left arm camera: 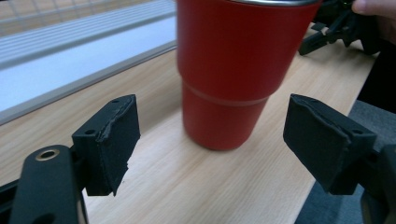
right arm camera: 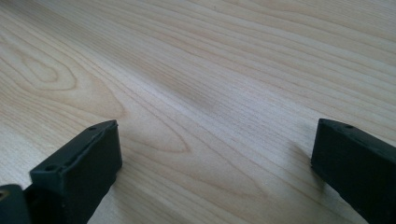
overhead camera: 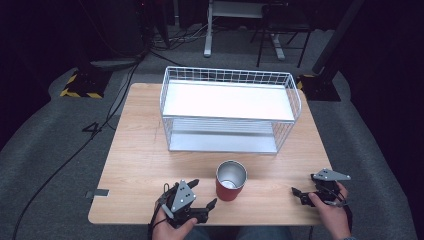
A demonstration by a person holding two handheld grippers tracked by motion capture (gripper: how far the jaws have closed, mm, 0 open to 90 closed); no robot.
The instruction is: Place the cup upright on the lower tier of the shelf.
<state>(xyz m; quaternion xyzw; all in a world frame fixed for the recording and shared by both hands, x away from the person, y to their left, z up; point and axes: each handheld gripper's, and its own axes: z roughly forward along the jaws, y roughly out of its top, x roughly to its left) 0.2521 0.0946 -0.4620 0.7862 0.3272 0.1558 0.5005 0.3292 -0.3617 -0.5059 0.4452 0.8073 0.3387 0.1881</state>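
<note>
Left gripper view: red cup (left arm camera: 233,70) just ahead of wide-spread left claw (left arm camera: 210,140).

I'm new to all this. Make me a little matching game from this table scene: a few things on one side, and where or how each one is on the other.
Things:
1. red cup
2. wire rack
3. left gripper
4. right gripper

Descriptions:
A. open, over bare wood near the table's right front edge
B. stands at the back of the table, two white shelves
C. upright near the front edge, shiny metal inside
D. open, jaws aimed at the cup without touching it

Pairs: 1-C, 2-B, 3-D, 4-A
</note>
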